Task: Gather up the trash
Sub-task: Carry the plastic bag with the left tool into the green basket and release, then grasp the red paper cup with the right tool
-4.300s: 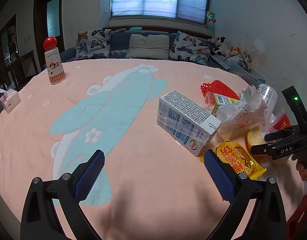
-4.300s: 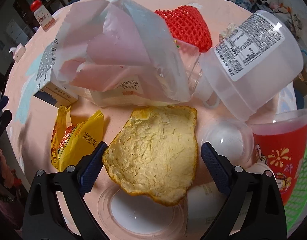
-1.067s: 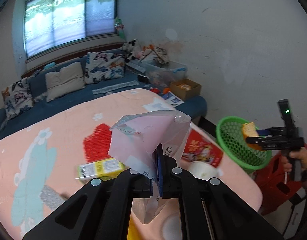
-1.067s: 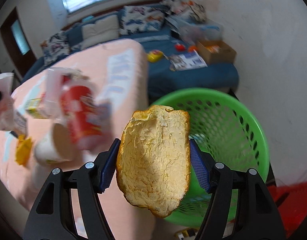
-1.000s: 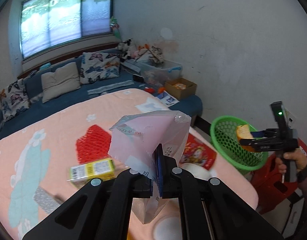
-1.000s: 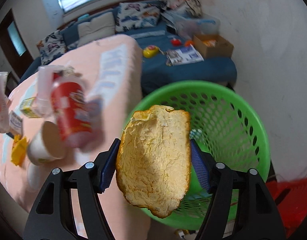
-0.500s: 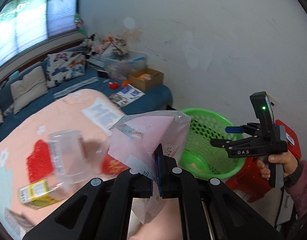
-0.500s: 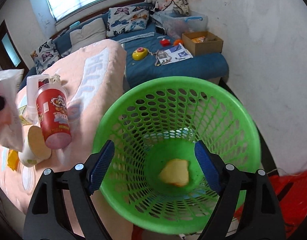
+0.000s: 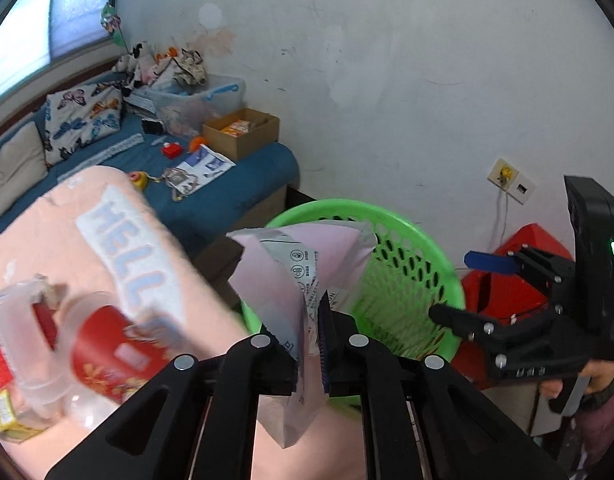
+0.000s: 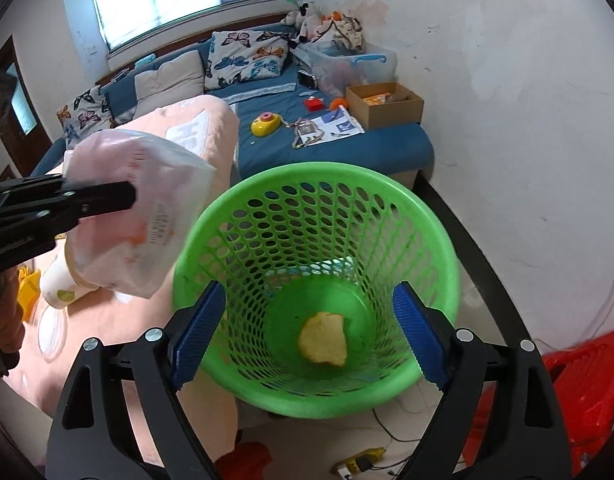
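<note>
Tilting left tool [image 9: 311, 340] above basket [image 9: 423, 248]

basket [image 10: 435, 216]: glossy perforated plastic | bag [image 9: 291, 280]: thin crinkled plastic film | tablecloth [image 9: 87, 248]: fuzzy cloth

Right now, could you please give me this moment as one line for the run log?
left tongs: opening, plastic bag between pads | right tongs: opening, empty, above green basket | peel: on basket floor
</note>
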Demonstrator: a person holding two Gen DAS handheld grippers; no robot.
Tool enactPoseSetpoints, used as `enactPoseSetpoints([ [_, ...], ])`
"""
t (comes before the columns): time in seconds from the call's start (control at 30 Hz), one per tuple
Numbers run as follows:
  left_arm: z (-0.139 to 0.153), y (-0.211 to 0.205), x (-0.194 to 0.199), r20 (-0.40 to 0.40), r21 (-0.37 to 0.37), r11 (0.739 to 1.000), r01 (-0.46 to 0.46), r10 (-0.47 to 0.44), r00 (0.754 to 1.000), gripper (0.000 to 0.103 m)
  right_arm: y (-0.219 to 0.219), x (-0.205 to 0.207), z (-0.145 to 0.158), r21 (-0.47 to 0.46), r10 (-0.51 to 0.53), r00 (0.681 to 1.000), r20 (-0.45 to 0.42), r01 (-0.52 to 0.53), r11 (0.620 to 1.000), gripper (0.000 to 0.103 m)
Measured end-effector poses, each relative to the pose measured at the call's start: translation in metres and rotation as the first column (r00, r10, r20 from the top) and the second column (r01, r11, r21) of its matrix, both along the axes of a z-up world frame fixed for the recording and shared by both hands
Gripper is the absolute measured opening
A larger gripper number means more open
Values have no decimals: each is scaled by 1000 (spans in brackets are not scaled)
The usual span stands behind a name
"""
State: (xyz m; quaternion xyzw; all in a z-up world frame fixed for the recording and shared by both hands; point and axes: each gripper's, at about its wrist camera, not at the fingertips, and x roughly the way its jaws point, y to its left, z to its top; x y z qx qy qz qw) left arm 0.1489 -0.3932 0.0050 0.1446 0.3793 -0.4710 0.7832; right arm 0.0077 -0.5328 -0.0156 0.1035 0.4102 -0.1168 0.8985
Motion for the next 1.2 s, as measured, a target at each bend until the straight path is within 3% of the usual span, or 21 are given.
enactPoseSetpoints([
  [0.17,-8,-18,-7,-4,4,1000,19,-19,1000,33,-2,-9,-1,9,-11,1000,4,11,1000,86],
  [0.23,-10,-20,-11,-11,-1,1000,27,-27,1000,48,-1,-10,-1,10,-12,1000,3,12,1000,86],
  [0.4,-12,-13,-13,-5,-6,1000,23,-23,1000,57,1,-12,0,10,-16,1000,3,16,1000,86],
  [0.87,21,74,-23,99,-9,993,-118,118,988,60,45,3,12,-4,78,996,39,-78,997,87],
  [1.1,29,133,-26,135,7,974,-226,223,965,60,83,19,21,-16,175,983,63,-174,985,88],
  [1.2,30,164,-25,151,10,955,-297,292,944,66,100,26,23,-18,217,974,69,-216,976,89],
])
